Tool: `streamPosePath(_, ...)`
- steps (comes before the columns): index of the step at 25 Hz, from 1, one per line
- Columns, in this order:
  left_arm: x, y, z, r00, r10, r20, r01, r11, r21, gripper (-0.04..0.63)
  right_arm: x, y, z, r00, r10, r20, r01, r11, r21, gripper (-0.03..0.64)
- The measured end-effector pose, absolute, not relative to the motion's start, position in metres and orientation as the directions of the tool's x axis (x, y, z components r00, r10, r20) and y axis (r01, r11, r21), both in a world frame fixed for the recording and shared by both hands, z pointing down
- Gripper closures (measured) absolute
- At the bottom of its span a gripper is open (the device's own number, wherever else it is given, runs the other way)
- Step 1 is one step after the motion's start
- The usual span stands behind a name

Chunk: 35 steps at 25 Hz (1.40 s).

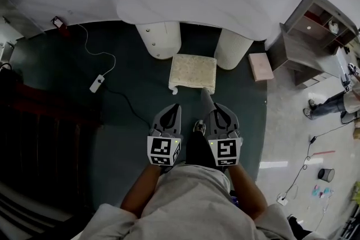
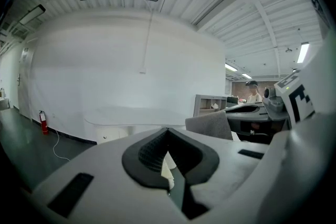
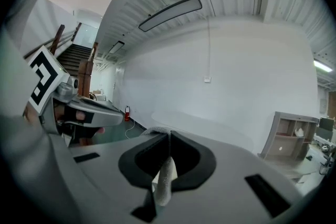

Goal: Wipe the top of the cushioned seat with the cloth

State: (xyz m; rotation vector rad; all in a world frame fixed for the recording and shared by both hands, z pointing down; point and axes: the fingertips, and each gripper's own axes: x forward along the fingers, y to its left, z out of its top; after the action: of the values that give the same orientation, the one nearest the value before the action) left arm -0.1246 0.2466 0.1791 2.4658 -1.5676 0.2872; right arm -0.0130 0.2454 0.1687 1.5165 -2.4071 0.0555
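Observation:
The cushioned seat (image 1: pixel 193 72), a small cream stool, stands on the dark floor just ahead of both grippers. My right gripper (image 1: pixel 216 105) is shut on a grey cloth (image 1: pixel 207 98), whose end sticks up past the jaw tips towards the seat's near edge. In the right gripper view the cloth (image 3: pixel 164 178) hangs pinched between the closed jaws of that gripper (image 3: pixel 169 136). My left gripper (image 1: pixel 175 105) sits beside it, a little short of the seat, jaws together with nothing in them. In the left gripper view the cloth (image 2: pixel 209 124) shows to the right of the left gripper (image 2: pixel 168 131).
A white table (image 1: pixel 191 3) on two round pedestals (image 1: pixel 159 37) stands right behind the seat. A power strip (image 1: pixel 97 84) and its cable lie on the floor at the left. A pink box (image 1: pixel 260 66) and a shelf unit (image 1: pixel 315 31) are at the right, where a person (image 1: pixel 332 104) stands.

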Motion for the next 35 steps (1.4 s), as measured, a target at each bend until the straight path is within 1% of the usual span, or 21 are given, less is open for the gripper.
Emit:
streamPosePath(4,-0.113,0.198,0.189,0.438,-0.84,0.32,-0.895,-0.441,0.07,0.583,-0.005,0.195,0.178,-0.408,-0.867,0.286,-0.886,0.452,0.105,0.603)
streamPosePath(12,-0.094,0.098,0.222,0.442,-0.803,0.4,-0.891,-0.444,0.094,0.583,0.013,0.098,0.222,-0.426,-0.831,0.357,-0.87,0.484,0.088,0.603)
streamPosePath(18,-0.069,0.049,0.251,0.461,-0.765,0.45,-0.872,-0.485,0.069,0.583,0.031,0.05,0.258,-0.435,-0.791,0.431,-0.868,0.496,0.033,0.603)
streamPosePath(22,-0.078,0.027,0.269,0.464,-0.748,0.475,-0.872,-0.479,0.097,0.583,0.024,0.03,0.274,-0.453,-0.764,0.459,-0.854,0.52,0.023,0.603)
streamPosePath(26,-0.088,-0.006,0.291,0.472,-0.738,0.483,-0.869,-0.481,0.115,0.583,0.017,-0.001,0.295,-0.444,-0.75,0.49,-0.853,0.522,0.025,0.603)
streamPosePath(31,-0.104,-0.037,0.34,0.519,-0.675,0.524,-0.826,-0.554,0.106,0.583,-0.013,-0.022,0.345,-0.474,-0.692,0.544,-0.816,0.577,0.022,0.603)
streamPosePath(35,-0.119,-0.069,0.376,0.544,-0.647,0.534,-0.813,-0.564,0.144,0.583,-0.022,-0.057,0.372,-0.438,-0.707,0.555,-0.849,0.529,0.004,0.603)
